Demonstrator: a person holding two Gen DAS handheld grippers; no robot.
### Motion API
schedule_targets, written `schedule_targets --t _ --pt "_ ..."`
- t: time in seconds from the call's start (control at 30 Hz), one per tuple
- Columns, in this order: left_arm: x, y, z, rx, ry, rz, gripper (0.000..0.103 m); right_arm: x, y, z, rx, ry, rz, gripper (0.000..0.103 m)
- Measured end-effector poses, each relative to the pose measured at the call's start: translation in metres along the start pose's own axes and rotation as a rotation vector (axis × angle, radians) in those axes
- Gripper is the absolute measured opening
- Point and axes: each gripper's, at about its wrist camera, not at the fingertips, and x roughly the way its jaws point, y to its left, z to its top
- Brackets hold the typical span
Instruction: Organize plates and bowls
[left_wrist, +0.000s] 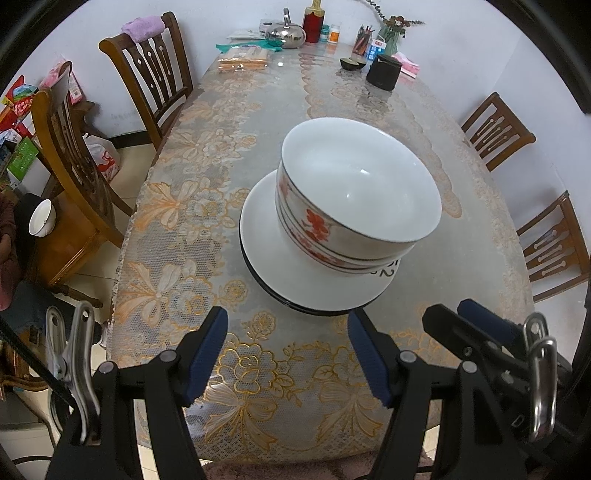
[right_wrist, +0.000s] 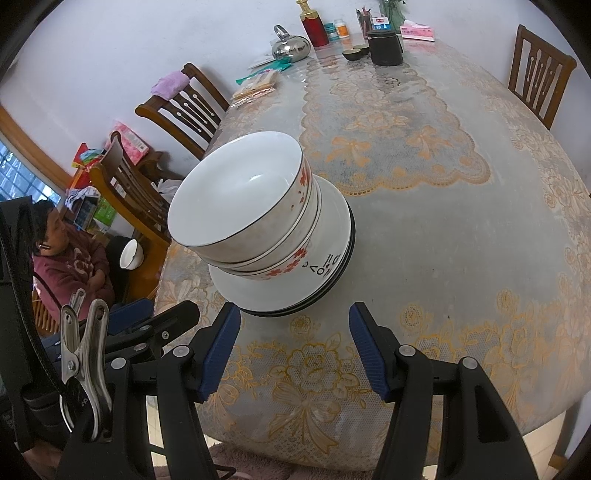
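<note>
A stack of white bowls with red flowers (left_wrist: 354, 199) sits nested on a stack of white plates with dark rims (left_wrist: 280, 266) in the middle of the table. The same bowls (right_wrist: 243, 206) and plates (right_wrist: 317, 273) show in the right wrist view. My left gripper (left_wrist: 288, 350) is open and empty, just short of the plates' near rim. My right gripper (right_wrist: 293, 347) is open and empty, also just short of the plates. The right gripper's fingers (left_wrist: 476, 325) show at the lower right of the left wrist view.
The table has a lace floral cloth (left_wrist: 192, 221). At its far end stand a steel kettle (left_wrist: 286, 35), a red bottle (left_wrist: 314, 20), a black pot (left_wrist: 384, 72) and small dark bowls (left_wrist: 352, 63). Wooden chairs (left_wrist: 151, 74) line both sides. A person (right_wrist: 66, 258) sits at the left, with a white bowl (right_wrist: 131, 254) nearby.
</note>
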Motion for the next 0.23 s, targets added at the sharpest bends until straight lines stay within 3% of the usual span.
schedule_targets --t 0.23 --pt "0.0022 0.0018 0.0027 0.009 0.013 -0.008 0.071 -0.0009 0.0023 -0.0007 0.012 0.004 -0.007 0.063"
